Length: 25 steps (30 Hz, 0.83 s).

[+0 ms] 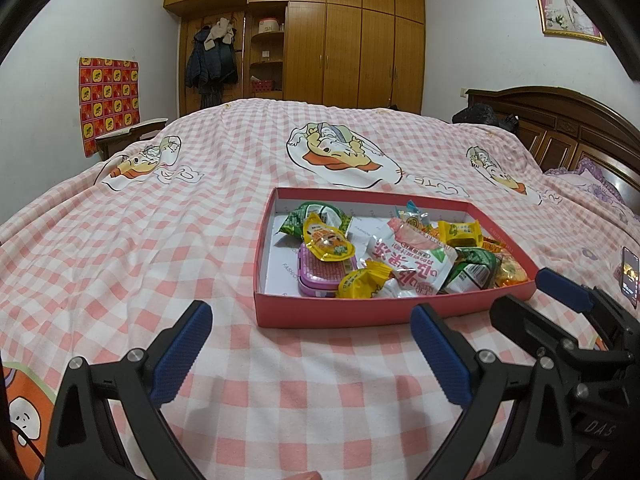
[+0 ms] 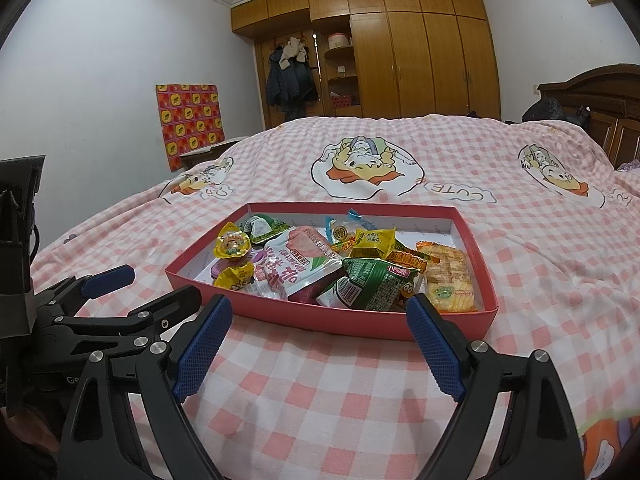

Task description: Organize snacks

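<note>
Right wrist view: red tray [image 2: 280, 312] is seen just ahead of right gripper [image 2: 320, 316], jaws held apart, empty.

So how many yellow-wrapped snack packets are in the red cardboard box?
3 visible: one far left, one near left corner, one mid-back of the red cardboard box. Others may lie buried.
</note>
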Tool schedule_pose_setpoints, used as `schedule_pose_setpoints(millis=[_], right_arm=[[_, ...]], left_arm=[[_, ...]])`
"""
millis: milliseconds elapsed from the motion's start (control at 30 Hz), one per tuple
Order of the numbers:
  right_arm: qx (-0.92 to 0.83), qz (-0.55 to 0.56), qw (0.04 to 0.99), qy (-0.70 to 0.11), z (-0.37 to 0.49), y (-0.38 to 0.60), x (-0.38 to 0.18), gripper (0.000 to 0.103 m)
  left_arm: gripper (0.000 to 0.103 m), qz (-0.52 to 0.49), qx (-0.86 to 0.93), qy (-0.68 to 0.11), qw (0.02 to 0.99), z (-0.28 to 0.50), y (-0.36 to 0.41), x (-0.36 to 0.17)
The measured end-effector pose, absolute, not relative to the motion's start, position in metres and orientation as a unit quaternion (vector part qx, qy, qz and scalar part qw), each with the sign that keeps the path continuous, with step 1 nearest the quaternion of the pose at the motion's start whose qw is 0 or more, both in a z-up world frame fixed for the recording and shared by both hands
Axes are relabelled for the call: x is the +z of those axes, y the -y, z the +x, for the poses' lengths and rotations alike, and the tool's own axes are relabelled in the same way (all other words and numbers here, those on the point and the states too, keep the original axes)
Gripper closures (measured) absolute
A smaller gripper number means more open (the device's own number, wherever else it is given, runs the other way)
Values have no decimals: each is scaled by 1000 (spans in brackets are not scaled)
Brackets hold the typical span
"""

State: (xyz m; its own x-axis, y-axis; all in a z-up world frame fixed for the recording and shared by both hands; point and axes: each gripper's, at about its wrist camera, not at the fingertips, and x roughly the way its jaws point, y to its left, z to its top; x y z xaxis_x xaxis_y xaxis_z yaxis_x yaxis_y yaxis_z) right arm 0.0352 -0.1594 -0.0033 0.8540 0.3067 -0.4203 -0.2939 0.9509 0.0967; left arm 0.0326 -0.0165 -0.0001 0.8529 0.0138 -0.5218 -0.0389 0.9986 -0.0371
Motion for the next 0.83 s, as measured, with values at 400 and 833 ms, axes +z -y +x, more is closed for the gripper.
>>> schedule_pose_setpoints(millis=[400,833], right_arm=[[157,17,962,-225,35,159,-5,12],[158,19,961,-226,34,160,-4,11]], left_arm=[[2,-23,15,-272,962,34,16,-2],[2,-24,14,-272,962,33,16,-3]])
